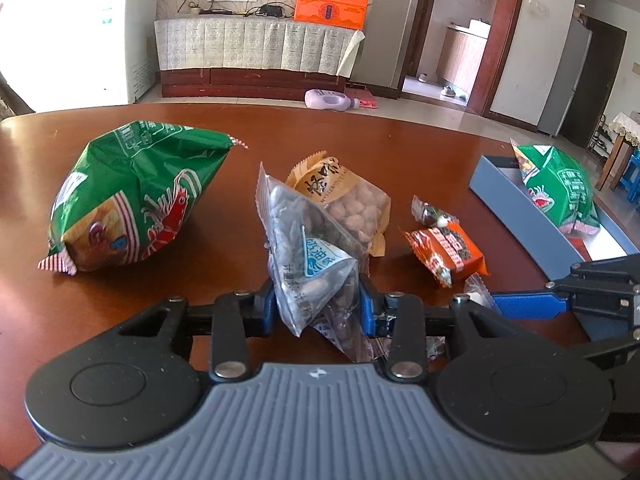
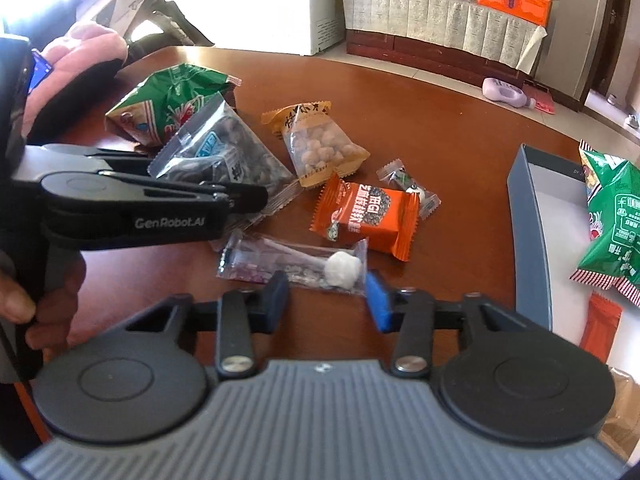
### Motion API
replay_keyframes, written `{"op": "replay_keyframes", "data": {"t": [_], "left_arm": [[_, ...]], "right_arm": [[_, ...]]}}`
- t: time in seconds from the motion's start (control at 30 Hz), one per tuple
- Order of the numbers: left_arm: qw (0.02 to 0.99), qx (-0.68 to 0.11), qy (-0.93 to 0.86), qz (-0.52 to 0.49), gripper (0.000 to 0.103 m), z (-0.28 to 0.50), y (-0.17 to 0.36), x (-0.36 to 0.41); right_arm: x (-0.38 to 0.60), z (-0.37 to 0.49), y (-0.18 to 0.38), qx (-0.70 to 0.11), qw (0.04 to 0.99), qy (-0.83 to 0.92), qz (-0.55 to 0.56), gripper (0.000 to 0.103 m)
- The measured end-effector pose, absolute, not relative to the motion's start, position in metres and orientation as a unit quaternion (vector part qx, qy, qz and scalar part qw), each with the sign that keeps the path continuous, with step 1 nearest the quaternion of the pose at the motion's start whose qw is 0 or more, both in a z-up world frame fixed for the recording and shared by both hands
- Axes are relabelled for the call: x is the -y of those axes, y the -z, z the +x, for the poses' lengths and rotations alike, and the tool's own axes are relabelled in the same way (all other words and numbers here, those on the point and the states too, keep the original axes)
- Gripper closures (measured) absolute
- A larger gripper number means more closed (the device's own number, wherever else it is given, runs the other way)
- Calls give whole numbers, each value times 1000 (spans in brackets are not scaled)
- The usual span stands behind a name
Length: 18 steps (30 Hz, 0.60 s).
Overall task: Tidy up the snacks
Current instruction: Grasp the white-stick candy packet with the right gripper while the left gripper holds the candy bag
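Brown table (image 1: pixel 400 148); we're clamping left gripper (image 1: pixel 318 304) on the crinkly clear seed bag (image 1: pixel 308 248); right gripper (image 2: pixel 328 300) fingers hanging apart.

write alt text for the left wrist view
The left hand-held gripper is shut on a clear bag of dark seeds over a brown table. Beyond lie a green shrimp-chip bag, a peanut packet and an orange packet; a grey box sits right.
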<state>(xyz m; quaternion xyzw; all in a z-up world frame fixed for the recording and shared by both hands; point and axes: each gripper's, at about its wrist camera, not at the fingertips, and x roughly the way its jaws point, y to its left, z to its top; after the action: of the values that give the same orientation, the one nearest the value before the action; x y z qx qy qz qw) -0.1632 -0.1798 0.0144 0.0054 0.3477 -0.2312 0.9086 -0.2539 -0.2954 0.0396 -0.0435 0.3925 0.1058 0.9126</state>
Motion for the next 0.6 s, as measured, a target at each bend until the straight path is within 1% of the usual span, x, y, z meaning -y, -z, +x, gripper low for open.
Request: {"op": "replay_keyframes", "data": {"t": [0.1,0.17,0.23,0.37,0.5,0.53,0.57,0.6], "left_arm": [[907,-348,236,13,59,-171,-17,178],[907,-348,236,15,60,-175,-17,175],[908,-347,236,11,60,-179,-16,172],[906,-348,239,9,60,-187,-15,170],[906,-350,239,7,60,-192,-15,167],[906,-351,238,7,60,-192,-15,167],[906,-351,237,5,60,-192,-15,166],[906,-352,237,4,60,-194,-14,164]], "right_arm": [[296,-260,-41,-399,908,-115,-51,61],[298,-267,-43,-404,905,-119,-52,77],[301,-274,-45,-409,902,-124,-55,82],[310,-287,-45,-415,899,-128,-50,84],[312,-301,-47,-427,890,-152,-46,82],[312,-303,-47,-426,891,-145,-58,69],[310,-304,-47,-419,894,-136,-77,59],[308,-305,-47,-408,899,-129,-94,39]]}}
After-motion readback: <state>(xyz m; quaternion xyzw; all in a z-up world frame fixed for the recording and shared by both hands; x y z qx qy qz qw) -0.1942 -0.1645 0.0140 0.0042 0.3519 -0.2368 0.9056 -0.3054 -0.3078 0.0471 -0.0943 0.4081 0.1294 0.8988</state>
